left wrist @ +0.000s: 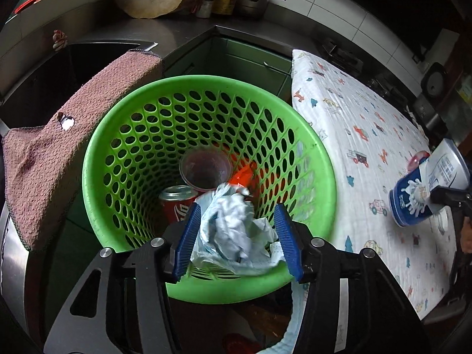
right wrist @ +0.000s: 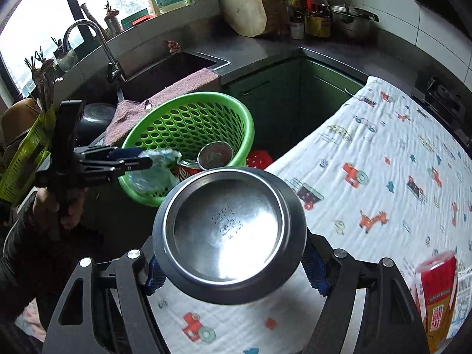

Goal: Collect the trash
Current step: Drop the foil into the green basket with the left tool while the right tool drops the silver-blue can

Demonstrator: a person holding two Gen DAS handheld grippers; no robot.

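The left gripper [left wrist: 239, 236] sits over the green basket [left wrist: 97, 159], jaws apart around crumpled paper [left wrist: 236, 230] that looks just released. The right gripper [right wrist: 236, 268] clamps the blue can [right wrist: 230, 230] above the bench [right wrist: 383, 177]; next, carry it to the basket.

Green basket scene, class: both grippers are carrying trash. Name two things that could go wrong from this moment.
1. The crumpled paper sits between the left gripper pads, which look spread, near the green basket's front rim; it might snag there or fall outside.
2. The right gripper holds the blue can sideways over the patterned cloth; any leftover liquid could spill.
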